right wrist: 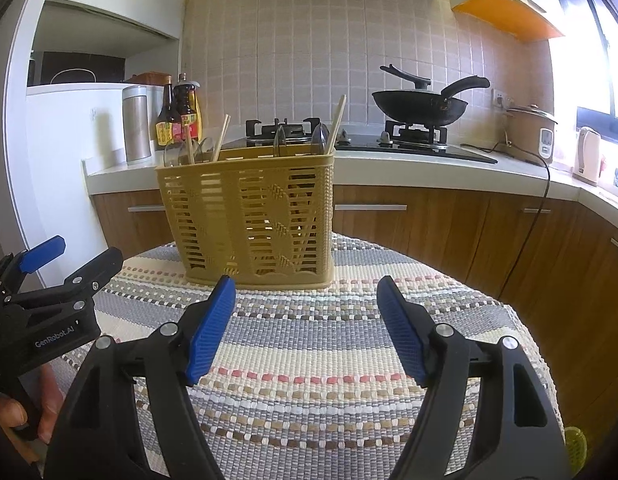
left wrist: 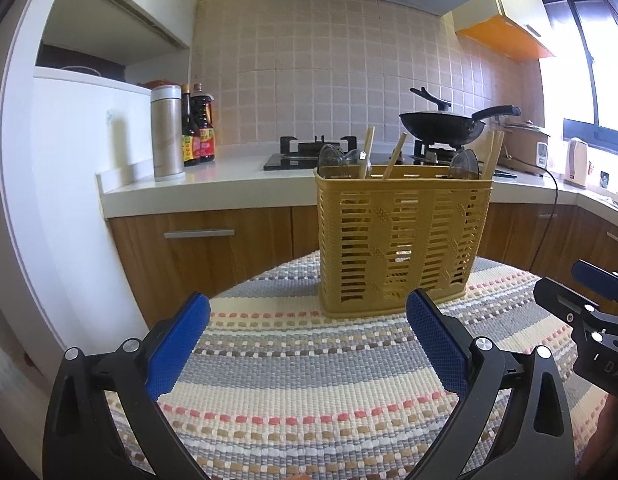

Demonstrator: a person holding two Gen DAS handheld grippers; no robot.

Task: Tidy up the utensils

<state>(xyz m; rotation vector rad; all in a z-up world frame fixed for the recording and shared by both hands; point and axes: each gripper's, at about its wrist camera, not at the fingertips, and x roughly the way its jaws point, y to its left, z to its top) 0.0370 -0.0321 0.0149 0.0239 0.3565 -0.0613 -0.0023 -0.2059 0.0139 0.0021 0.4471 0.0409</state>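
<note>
Both grippers are spread and hold nothing. The left gripper [left wrist: 305, 344] and the right gripper [right wrist: 305, 328] hover over the woven mat [right wrist: 309, 360]. Just ahead stands the yellow basket [left wrist: 401, 244], where chopsticks [left wrist: 395, 156] and spoons [left wrist: 333, 156] stand upright, probably already sorted.

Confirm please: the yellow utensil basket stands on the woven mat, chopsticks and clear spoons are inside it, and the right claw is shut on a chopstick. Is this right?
Not quite. The right claw holds nothing: the right wrist view shows its blue pads apart over the woven mat, with no chopstick between them. The rest is right: the yellow utensil basket stands on the mat, with chopsticks and clear spoons inside.
</note>
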